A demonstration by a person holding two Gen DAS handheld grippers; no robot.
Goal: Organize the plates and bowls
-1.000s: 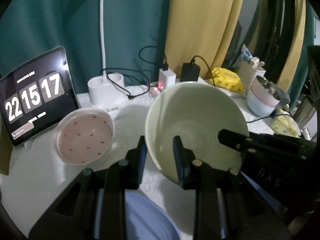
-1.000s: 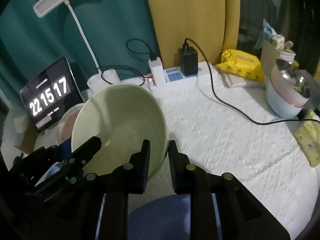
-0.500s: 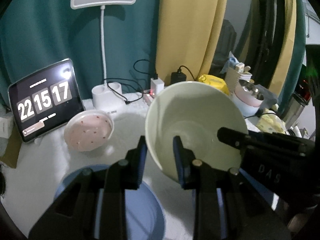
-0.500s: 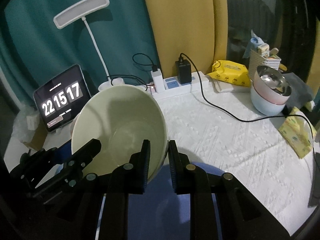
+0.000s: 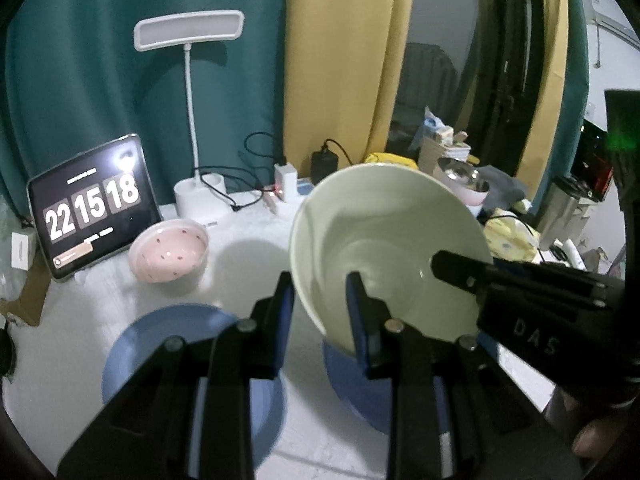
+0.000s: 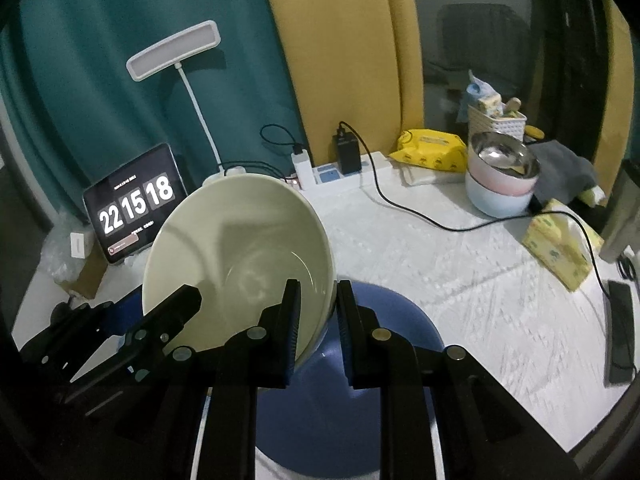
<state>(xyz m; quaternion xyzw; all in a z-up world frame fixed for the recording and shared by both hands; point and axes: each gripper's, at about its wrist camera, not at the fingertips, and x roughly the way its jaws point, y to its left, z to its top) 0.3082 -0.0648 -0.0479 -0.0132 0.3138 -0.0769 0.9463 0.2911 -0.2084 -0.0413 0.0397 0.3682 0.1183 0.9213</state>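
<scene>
A large pale green bowl [image 5: 400,240] is held in the air by both grippers. My left gripper [image 5: 320,304] is shut on its left rim. My right gripper [image 6: 316,320] is shut on its right rim; the bowl [image 6: 240,264] fills the middle of the right wrist view. Two blue plates lie on the white table below: one [image 5: 168,344] at the left, one [image 5: 360,384] under the bowl, also in the right wrist view [image 6: 384,336]. A pink dotted bowl [image 5: 170,250] sits at the back left.
A tablet clock [image 5: 88,208], a white desk lamp [image 5: 192,120] and a power strip [image 6: 344,168] with cables stand at the back. Stacked bowls [image 6: 500,176], a yellow wipes pack [image 6: 432,152] and a tissue pack [image 6: 560,248] are at the right.
Both grippers have lifted the green bowl higher and pulled back. The table looks farther away, and both blue plates have come into view below.
</scene>
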